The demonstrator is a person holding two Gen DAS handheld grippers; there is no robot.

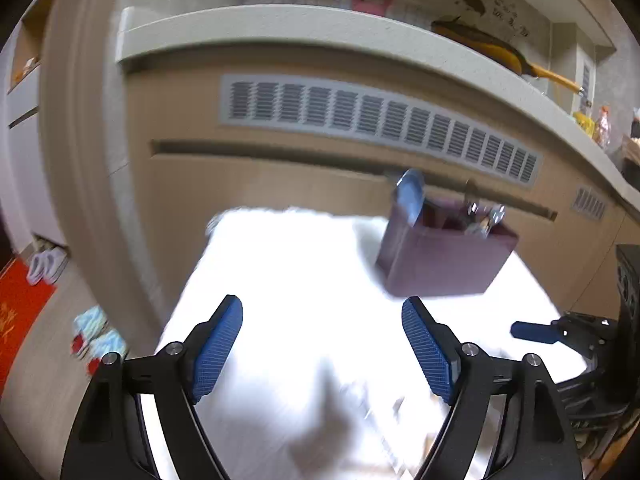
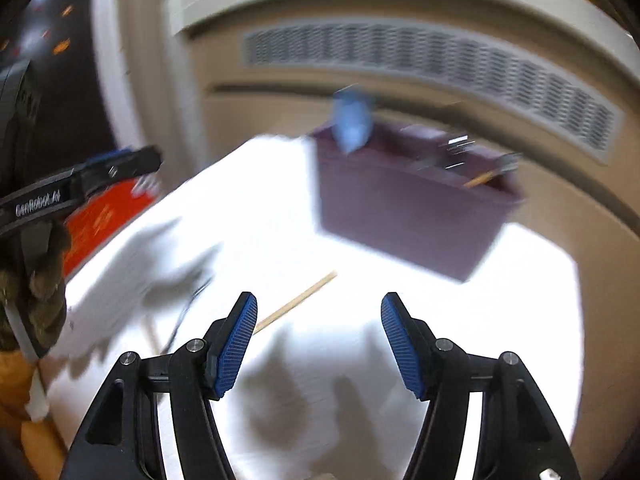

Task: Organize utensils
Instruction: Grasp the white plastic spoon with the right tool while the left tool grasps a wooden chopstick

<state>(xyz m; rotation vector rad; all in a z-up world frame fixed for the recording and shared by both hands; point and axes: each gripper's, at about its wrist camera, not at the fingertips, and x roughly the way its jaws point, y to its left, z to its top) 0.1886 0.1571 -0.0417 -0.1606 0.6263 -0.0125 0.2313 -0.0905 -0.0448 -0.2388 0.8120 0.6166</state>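
Observation:
A dark purple utensil box stands at the far side of a white table. A blue spoon and several metal utensils stick out of it. My left gripper is open and empty above the table. In the right wrist view the box holds the blue spoon and a wooden chopstick end. A wooden chopstick and a thin dark utensil lie on the table. My right gripper is open and empty, just short of the chopstick.
A beige kitchen counter with a vent grille rises behind the table. A yellow pan sits on the counter. The left gripper shows at the left of the right wrist view. A red mat lies on the floor.

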